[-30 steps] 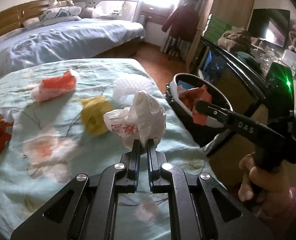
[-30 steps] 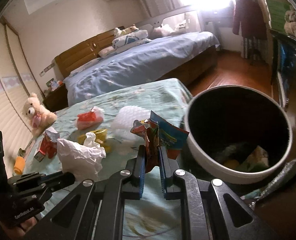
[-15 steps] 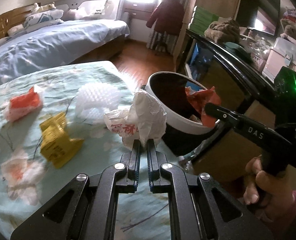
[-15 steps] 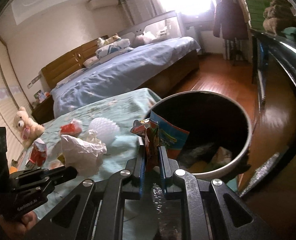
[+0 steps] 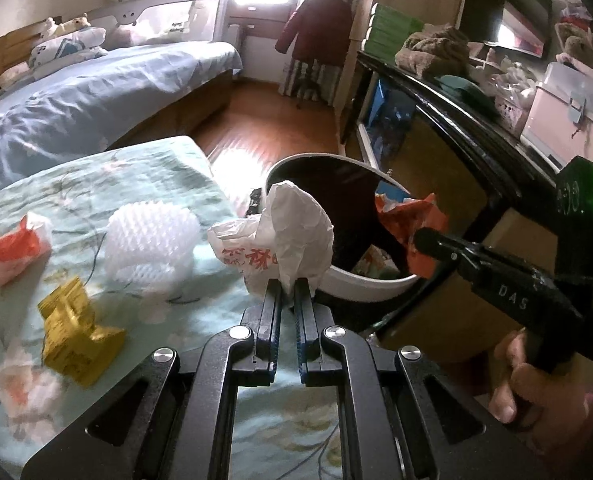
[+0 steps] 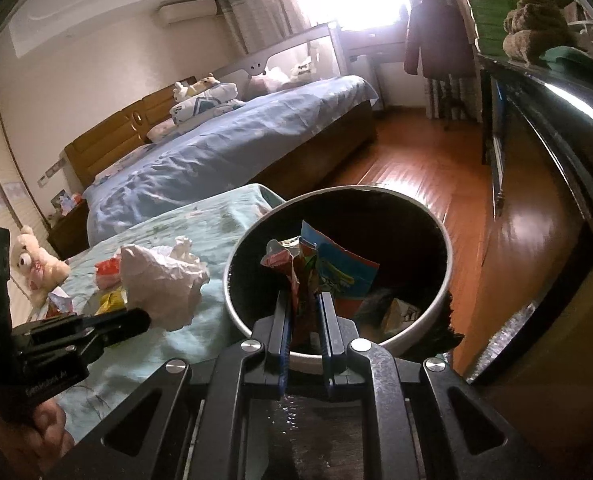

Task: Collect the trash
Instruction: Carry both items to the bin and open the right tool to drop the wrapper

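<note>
Trash is gathered at the near right corner of a bed covered in a pale green floral sheet (image 5: 168, 168), where a round bin (image 6: 424, 322) with a white rim and a dark inside stands on the wooden floor just off the bed's edge. Some scraps already lie at the bottom of the bin.

Clamped tight in the left gripper (image 5: 287, 288) is a crumpled white plastic bag with red print (image 5: 284, 236). The bag stands up from the closed fingers, over the bed's right edge and just beside the bin's near-left rim. In the right wrist view the same bag shows as a white wad to the left of the bin, above the sheet.

Closed as well, the right gripper (image 6: 305, 310) pinches a colourful snack wrapper (image 6: 316, 272) with blue, red and green print. The wrapper rises between the fingers and sits over the bin's opening, inside the ring of the rim as that camera sees it. From the left wrist view its orange-red side hangs at the bin's right rim, gripped at the tip of the black tool, and a hand (image 5: 536, 384) holds that tool's grip at the lower right.

Left on the sheet are a white foam net sleeve (image 5: 152, 244), a squashed yellow carton (image 5: 76, 336) nearer the camera, and a red and white crumpled packet (image 5: 14, 248) at the far left. A second bed with blue bedding (image 6: 224, 152) lies beyond
</note>
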Motion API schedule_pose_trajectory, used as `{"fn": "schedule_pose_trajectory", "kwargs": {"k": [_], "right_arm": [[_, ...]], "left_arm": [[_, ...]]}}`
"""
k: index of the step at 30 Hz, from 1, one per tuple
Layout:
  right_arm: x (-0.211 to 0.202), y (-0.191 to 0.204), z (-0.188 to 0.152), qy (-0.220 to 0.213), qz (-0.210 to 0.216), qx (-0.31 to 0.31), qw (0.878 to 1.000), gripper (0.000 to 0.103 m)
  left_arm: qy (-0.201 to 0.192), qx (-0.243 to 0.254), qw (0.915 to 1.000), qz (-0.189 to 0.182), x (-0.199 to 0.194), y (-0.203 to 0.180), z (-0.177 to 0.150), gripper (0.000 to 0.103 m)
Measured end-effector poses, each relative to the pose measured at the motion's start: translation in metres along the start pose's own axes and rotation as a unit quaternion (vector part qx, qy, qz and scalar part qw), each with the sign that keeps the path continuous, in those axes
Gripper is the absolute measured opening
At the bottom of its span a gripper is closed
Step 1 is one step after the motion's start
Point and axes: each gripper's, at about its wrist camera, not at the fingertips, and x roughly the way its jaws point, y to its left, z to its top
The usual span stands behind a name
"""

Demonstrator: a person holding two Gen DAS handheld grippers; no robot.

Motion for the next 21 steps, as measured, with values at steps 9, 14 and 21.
{"fn": "schedule_pose_trajectory", "kwargs": {"k": [9, 14, 21], "right_arm": [[0.003, -0.014, 0.004, 0.001, -0.009, 0.007, 1.0, 0.013], [0.009, -0.019, 0.008, 0.003, -0.012, 0.01, 1.0, 0.013], [0.016, -0.022, 0.011, 0.006, -0.014, 0.011, 1.0, 0.013]], "left_arm": [[0.008, 0.015, 0.9998, -0.004, 0.017, -0.017, 0.013, 0.006], [0.012, 0.022, 0.9997, -0.005, 0.025, -0.022, 0.018, 0.006], [0.018, 0.027, 0.9994, -0.008, 0.037, -0.028, 0.03, 0.006]]}}
